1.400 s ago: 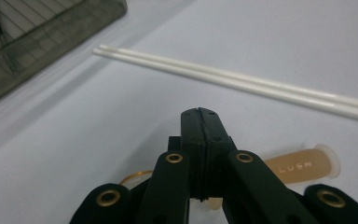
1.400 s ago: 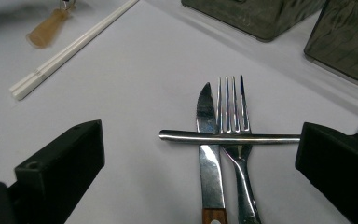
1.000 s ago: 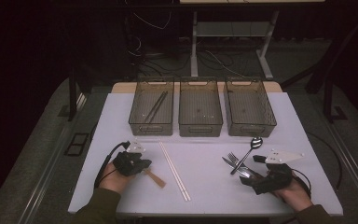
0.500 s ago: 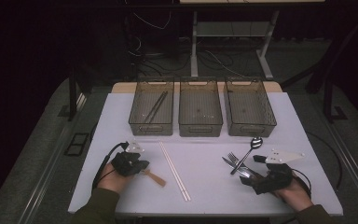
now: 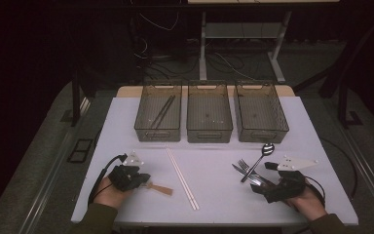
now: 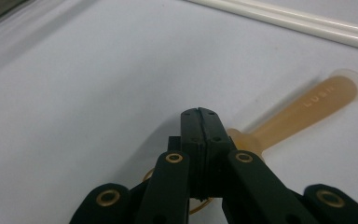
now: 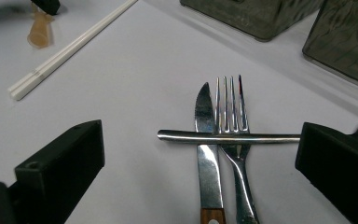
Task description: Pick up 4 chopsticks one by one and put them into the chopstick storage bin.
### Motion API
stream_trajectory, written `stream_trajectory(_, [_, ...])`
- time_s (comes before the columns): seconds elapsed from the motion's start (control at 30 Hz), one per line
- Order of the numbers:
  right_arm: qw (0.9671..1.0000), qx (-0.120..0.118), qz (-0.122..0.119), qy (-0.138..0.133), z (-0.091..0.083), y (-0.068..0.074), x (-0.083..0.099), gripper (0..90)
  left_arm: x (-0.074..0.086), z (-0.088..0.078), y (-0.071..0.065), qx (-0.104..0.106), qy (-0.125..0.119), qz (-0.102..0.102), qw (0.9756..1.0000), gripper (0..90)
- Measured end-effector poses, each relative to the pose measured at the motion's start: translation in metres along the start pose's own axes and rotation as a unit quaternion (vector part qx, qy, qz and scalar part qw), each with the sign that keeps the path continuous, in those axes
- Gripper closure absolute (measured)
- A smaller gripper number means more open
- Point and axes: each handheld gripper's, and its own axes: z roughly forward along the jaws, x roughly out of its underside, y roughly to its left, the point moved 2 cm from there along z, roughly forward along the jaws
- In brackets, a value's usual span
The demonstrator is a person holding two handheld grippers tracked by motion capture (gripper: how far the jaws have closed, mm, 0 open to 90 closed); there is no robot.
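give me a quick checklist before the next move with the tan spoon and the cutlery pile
1. Left gripper jaws closed: ok, the two black jaws meet tip to tip.
2. Tan spoon actually gripped: cannot tell, the jaws cover its near end while its handle lies flat on the table.
3. Right gripper open for a pick: ok, jaws stand wide on either side of the cutlery.
4. Cutlery separable: not ok, the metal spoon has its handle lying across the knife and fork.
5. White chopsticks clear of the tan spoon: ok, apart from it.
6. Middle bin free: ok.
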Motion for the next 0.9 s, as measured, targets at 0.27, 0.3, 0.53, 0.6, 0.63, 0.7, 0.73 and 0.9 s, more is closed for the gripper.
stream_trajectory(0.27, [1.0,0.0,0.003,0.001,0.0,0.0,0.0,1.4,0.013,-0.009,-0.008,0.009,-0.005,0.0,1.0,89.3])
stream_trajectory(0.3, [1.0,0.0,0.003,0.001,0.0,0.0,0.0,1.4,0.015,-0.009,-0.009,0.011,-0.007,0.002,0.9999,89.3])
stream_trajectory(0.53, [1.0,0.001,0.002,0.002,0.001,0.0,0.0,1.5,0.024,-0.015,-0.018,0.021,-0.011,0.006,0.9997,89.2])
stream_trajectory(0.6, [1.0,0.001,0.002,0.003,0.001,0.0,0.0,1.5,0.026,-0.016,-0.02,0.022,-0.012,0.005,0.9997,89.2])
stream_trajectory(0.63, [1.0,0.001,0.002,0.003,0.001,0.0,0.0,1.4,0.027,-0.017,-0.02,0.021,-0.012,0.008,0.9997,89.2])
stream_trajectory(0.7, [1.0,0.001,0.002,0.003,0.001,0.0,0.0,1.4,0.027,-0.017,-0.019,0.018,-0.017,0.005,0.9997,88.0])
stream_trajectory(0.73, [1.0,0.001,0.001,0.003,0.001,0.0,0.0,1.4,0.027,-0.017,-0.019,0.016,-0.019,0.004,0.9997,85.5])
stream_trajectory(0.9, [1.0,0.001,0.003,0.005,0.002,0.0,0.0,1.4,0.023,-0.021,-0.016,0.017,-0.055,0.001,0.9983,72.7])
